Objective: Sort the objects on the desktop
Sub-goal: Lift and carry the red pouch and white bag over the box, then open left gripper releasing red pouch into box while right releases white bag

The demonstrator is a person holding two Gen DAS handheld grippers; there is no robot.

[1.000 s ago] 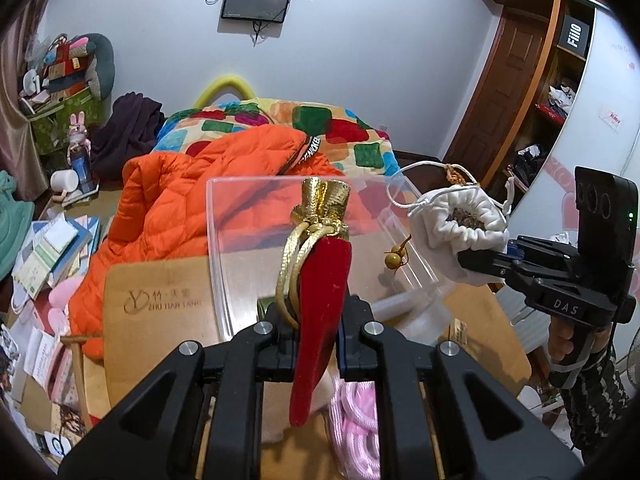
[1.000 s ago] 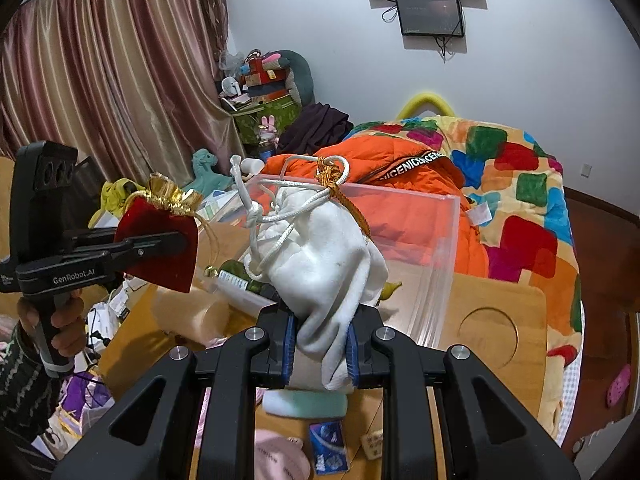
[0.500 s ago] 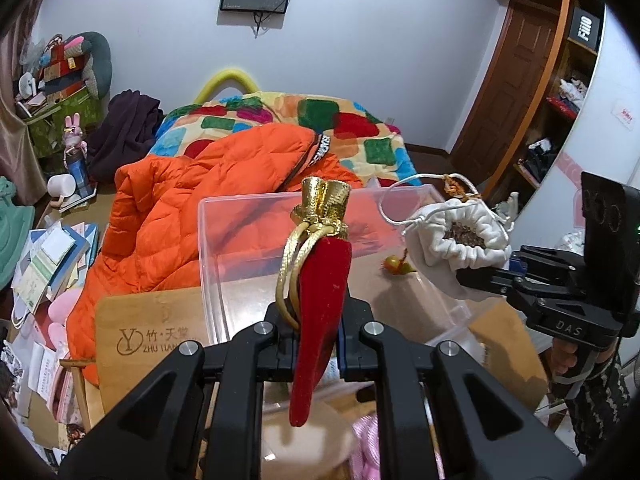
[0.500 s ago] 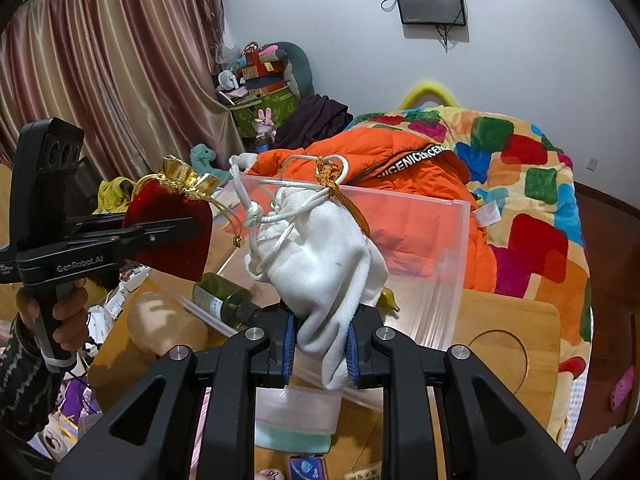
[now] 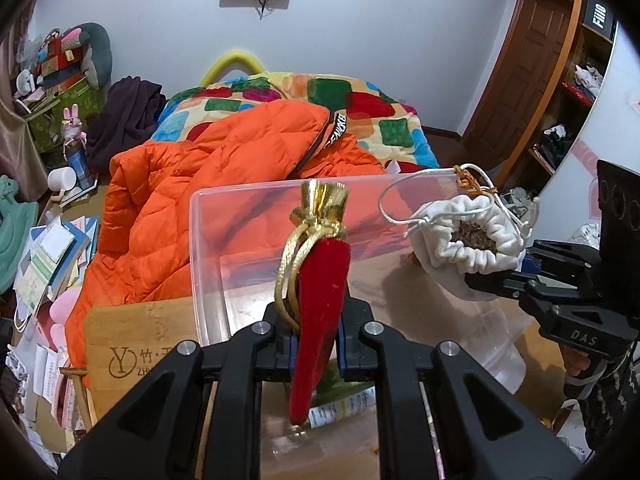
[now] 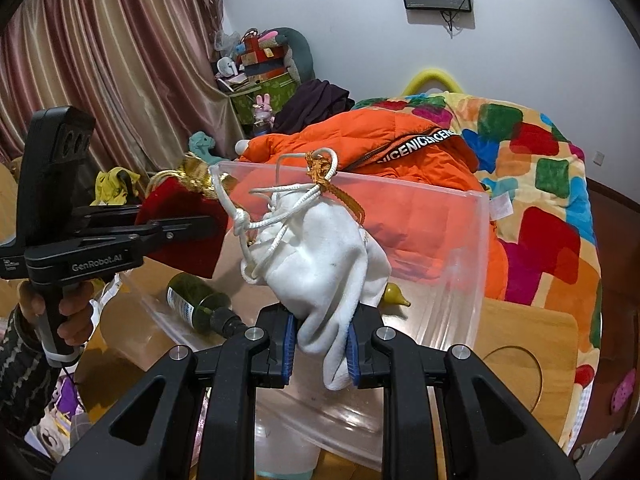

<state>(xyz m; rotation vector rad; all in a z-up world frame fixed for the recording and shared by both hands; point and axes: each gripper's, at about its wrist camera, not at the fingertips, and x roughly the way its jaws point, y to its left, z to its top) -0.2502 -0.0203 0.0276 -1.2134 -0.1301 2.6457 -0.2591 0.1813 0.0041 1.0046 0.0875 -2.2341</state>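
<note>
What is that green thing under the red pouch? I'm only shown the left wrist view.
Observer: A dark green bottle lying on its side, seemingly inside the clear bin.
Operator: Is anything else in there?
Observer: A small yellow pear-shaped thing, just behind the white pouch.
Operator: How is that pouch held?
Observer: The right gripper pinches its bottom end between blue pads, with the cords on top.

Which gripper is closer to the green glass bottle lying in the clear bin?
Left. The left gripper, shut on the red pouch, hangs just above the green bottle in the clear bin. The right gripper, shut on the white pouch, is farther along.
</note>
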